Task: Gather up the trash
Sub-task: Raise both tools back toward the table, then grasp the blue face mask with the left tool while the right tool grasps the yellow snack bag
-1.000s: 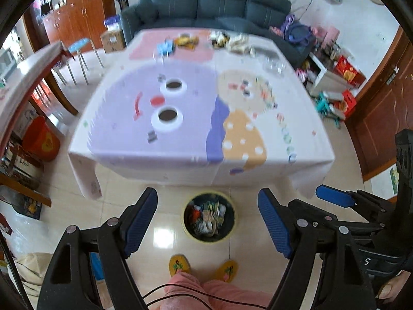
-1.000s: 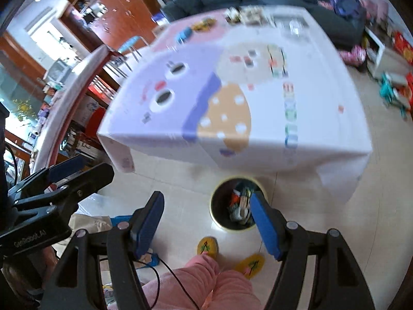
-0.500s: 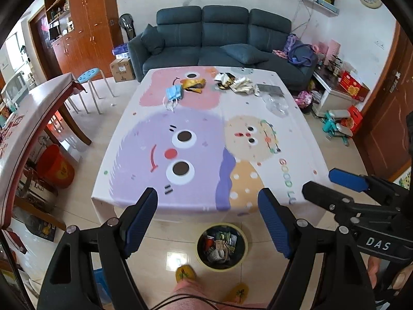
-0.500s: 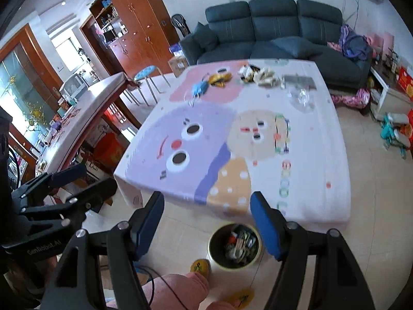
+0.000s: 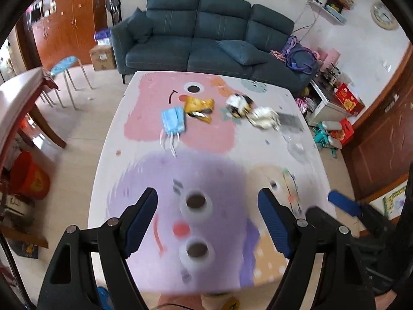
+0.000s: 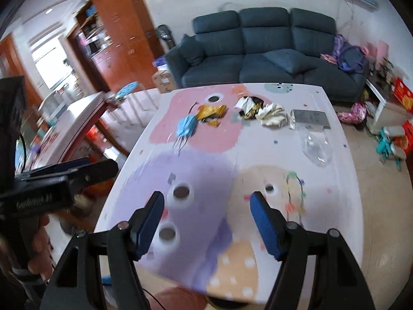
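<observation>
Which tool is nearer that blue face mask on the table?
Left, slightly. The left tool sits below the blue face mask; the right tool is farther right.

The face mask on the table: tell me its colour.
Light blue with white ear loops; the face mask shows best in the left wrist view.

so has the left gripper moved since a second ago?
Yes. The left gripper has swung up and forward: its fingers now frame the tablecloth, not the floor bin, now hidden.
</observation>
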Tool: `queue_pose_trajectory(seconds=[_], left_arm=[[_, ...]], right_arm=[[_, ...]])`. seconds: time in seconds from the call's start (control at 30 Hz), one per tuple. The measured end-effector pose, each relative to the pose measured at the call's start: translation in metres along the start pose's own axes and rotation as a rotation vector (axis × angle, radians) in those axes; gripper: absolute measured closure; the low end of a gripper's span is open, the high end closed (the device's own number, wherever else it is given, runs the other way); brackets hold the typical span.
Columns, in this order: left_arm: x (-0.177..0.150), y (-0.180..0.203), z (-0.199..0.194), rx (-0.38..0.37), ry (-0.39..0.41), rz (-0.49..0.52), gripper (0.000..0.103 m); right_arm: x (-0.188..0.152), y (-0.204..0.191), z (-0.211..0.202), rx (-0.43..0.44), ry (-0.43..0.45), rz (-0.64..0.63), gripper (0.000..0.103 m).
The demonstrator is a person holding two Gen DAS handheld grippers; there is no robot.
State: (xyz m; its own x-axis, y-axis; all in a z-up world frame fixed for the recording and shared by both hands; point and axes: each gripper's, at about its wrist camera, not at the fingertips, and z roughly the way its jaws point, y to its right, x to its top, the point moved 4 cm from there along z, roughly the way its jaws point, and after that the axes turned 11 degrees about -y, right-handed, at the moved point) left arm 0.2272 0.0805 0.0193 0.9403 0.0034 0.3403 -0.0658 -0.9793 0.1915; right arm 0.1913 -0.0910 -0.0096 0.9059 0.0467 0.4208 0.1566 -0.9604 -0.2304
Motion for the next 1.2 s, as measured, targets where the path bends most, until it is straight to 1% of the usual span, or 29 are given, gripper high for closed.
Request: queue_pose_trajectory(seconds=[0.03, 0.1, 0.13, 0.17, 0.23, 0.3, 0.4, 0.53, 0.63, 0.7, 0.77, 0.83, 0.87, 0.9, 0.93, 0.97, 1.0, 1.03, 1.07, 1.2], left_arm=[[0.018, -0.010, 0.010, -0.009, -0.008, -0.008, 0.025], [0.052, -0.029, 0.031, -0.020, -0.019, -0.020, 0.025], [0.063, -0.035, 0.039, -0.021, -0.025, -0.023, 0.025], [0.080, -0.045, 0.055, -0.022, -0.041, -0.029, 0.025], [0.099, -0.055, 0.077, -0.027, -0.066, -0.039, 0.025], [0.119, -0.065, 0.107, -0.038, -0.102, -0.050, 0.025], [0.138, -0.072, 0.146, -0.051, -0.152, -0.064, 0.025], [0.152, -0.075, 0.194, -0.075, -0.229, -0.091, 0.025], [0.161, -0.078, 0.230, -0.019, -0.274, -0.099, 0.025], [0.162, -0.081, 0.243, -0.004, -0.285, -0.114, 0.025], [0.163, -0.085, 0.254, 0.006, -0.297, -0.127, 0.031], [0.163, -0.090, 0.263, 0.008, -0.322, -0.133, 0.049], [0.164, -0.091, 0.265, 0.010, -0.315, -0.134, 0.049], [0.165, -0.091, 0.264, 0.012, -0.301, -0.125, 0.054], [0.165, -0.090, 0.266, 0.012, -0.304, -0.115, 0.063], [0.166, -0.090, 0.267, 0.016, -0.304, -0.106, 0.066], [0.166, -0.091, 0.268, 0.018, -0.298, -0.100, 0.075], [0.166, -0.091, 0.268, 0.016, -0.297, -0.097, 0.087], [0.166, -0.094, 0.268, 0.017, -0.293, -0.098, 0.092], [0.170, -0.107, 0.261, 0.014, -0.248, -0.133, 0.096]], right_arm=[[0.012, -0.001, 0.011, 0.000, -0.005, 0.022, 0.034], [0.035, -0.003, 0.035, -0.011, -0.021, 0.050, 0.039], [0.045, -0.003, 0.046, -0.022, -0.031, 0.057, 0.044], [0.056, -0.004, 0.059, -0.037, -0.043, 0.066, 0.046], [0.075, -0.005, 0.080, -0.061, -0.053, 0.078, 0.046], [0.093, -0.005, 0.098, -0.094, -0.059, 0.082, 0.046], [0.118, -0.004, 0.122, -0.092, -0.072, 0.079, 0.046], [0.140, 0.002, 0.147, -0.081, -0.083, 0.092, 0.046], [0.151, 0.007, 0.164, -0.070, -0.099, 0.108, 0.046], [0.158, 0.008, 0.174, -0.059, -0.107, 0.106, 0.046], [0.163, 0.007, 0.182, -0.059, -0.115, 0.091, 0.046], [0.168, 0.003, 0.191, -0.054, -0.124, 0.069, 0.046], [0.170, 0.000, 0.194, -0.050, -0.127, 0.054, 0.046], [0.174, -0.003, 0.198, -0.050, -0.128, 0.041, 0.046], [0.177, -0.004, 0.202, -0.054, -0.127, 0.025, 0.046], [0.181, -0.008, 0.205, -0.058, -0.130, 0.004, 0.046], [0.184, -0.011, 0.209, -0.064, -0.130, -0.017, 0.046], [0.188, -0.013, 0.213, -0.068, -0.127, -0.035, 0.046], [0.193, -0.016, 0.218, -0.075, -0.126, -0.060, 0.046], [0.209, -0.022, 0.238, -0.093, -0.145, -0.122, 0.046]])
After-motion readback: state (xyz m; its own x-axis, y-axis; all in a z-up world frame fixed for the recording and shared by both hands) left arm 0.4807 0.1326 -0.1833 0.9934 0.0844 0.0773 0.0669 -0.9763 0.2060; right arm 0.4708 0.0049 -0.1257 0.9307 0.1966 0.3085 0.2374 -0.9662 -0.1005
